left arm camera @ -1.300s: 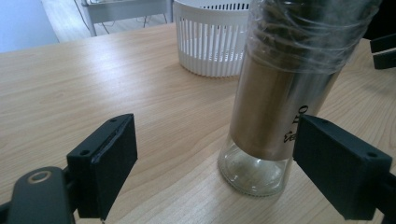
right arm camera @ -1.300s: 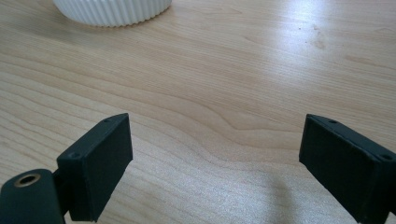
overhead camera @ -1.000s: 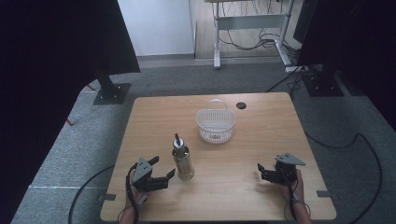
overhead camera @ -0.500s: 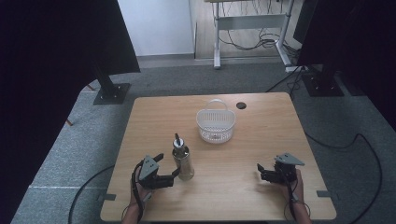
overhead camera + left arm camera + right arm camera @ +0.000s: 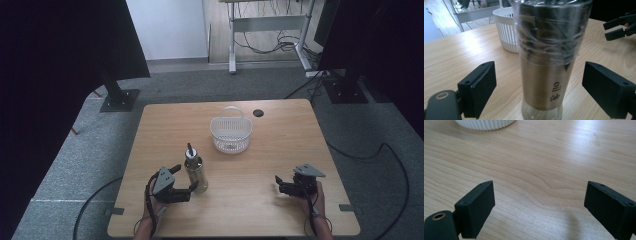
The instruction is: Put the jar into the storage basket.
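The oil bottle (image 5: 194, 171) stands upright on the wooden surface (image 5: 260, 210), long axis vertical, its dark spout pointing straight up, near the front left and well apart from the white basket (image 5: 231, 134) behind it. The left tongs (image 5: 186, 178) lie level, reaching in from the bottle's left; their jaws have just been opening and now stand released on either side of the bottle, clear of it. The left gripper view shows the metal sleeve, its clear wrap, the word "oil" and a glass base. The right tongs (image 5: 278, 183) rest low near the front right, released, with bare wood between the jaws.
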`<state>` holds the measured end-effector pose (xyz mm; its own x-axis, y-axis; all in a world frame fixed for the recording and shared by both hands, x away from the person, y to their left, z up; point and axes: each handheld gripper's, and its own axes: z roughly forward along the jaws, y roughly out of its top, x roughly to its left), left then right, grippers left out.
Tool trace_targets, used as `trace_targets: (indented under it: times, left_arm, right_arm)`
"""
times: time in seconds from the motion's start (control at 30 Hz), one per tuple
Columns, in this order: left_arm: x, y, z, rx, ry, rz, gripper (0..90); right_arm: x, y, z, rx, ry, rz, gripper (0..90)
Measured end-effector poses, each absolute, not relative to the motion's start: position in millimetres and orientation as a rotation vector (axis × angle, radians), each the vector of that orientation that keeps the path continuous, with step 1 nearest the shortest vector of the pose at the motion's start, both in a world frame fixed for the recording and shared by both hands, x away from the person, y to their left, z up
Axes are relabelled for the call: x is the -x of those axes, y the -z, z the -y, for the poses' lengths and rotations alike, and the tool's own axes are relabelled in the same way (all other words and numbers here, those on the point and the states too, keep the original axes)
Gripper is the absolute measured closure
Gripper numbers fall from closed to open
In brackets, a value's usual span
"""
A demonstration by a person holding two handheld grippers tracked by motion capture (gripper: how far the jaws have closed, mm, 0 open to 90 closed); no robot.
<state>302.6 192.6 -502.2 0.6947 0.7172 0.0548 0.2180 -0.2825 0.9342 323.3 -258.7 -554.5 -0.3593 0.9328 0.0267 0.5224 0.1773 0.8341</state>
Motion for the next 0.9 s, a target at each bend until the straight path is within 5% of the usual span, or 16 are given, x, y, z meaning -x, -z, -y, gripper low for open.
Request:
trace_targets:
  times: [0.47, 0.9]
  left_arm:
    - [-310.0, 501.9, -170.4, -1.800, -0.623, -0.722, 9.9]
    - [-317.1, 501.3, -164.0, -1.728, -0.641, -0.744, 29.0]
  right_arm:
    - [-324.1, 554.5, 258.9, -1.364, -1.081, -1.960, 8.9]
    - [-324.0, 554.5, 258.6, -1.364, -1.078, -1.961, 8.9]
